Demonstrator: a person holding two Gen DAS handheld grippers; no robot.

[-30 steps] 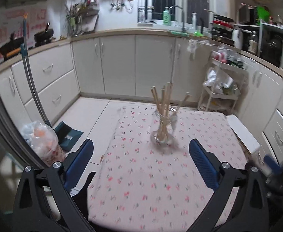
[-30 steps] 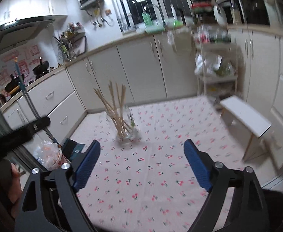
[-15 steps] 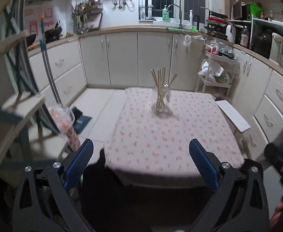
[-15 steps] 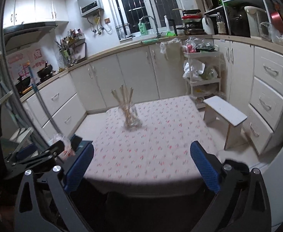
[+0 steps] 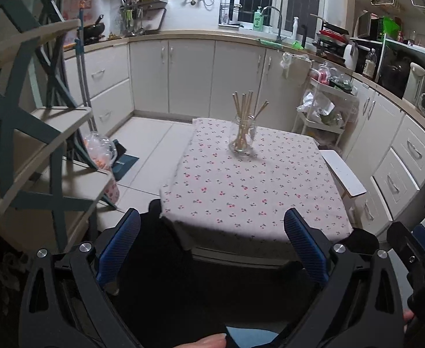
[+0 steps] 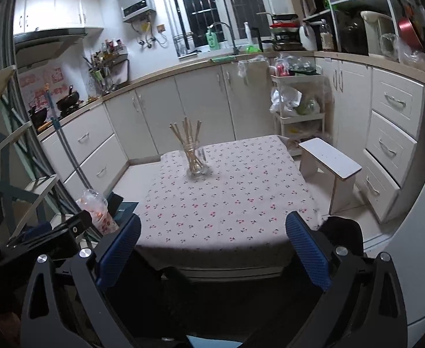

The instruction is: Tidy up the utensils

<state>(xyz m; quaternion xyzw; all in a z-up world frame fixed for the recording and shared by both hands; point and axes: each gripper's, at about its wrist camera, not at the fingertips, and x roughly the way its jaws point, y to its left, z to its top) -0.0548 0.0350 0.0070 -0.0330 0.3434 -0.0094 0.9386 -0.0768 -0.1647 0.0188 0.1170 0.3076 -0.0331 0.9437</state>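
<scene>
Left tool [image 5: 211, 249], right tool [image 6: 212, 249]: both wide, empty, off near edge of surface [image 5: 241, 197]. Chopsticks [image 5: 245, 121] upright in glass jar [image 5: 242, 137], 12 o'clock, far end. Judgement: sorting done; keep clear of jar, avoid tipping.

No lettering anywhere is sharp enough to read

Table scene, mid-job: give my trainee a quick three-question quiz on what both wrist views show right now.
1. True or false: the chopsticks lie flat on the tablecloth.
2. What stands just right of the table: A) a white stool, B) a bucket, C) a chair?
3. What does either gripper, left gripper or right gripper, hold?

Key: 1. False, they stand in a glass jar. 2. A. 3. Nothing; both are open.
</scene>
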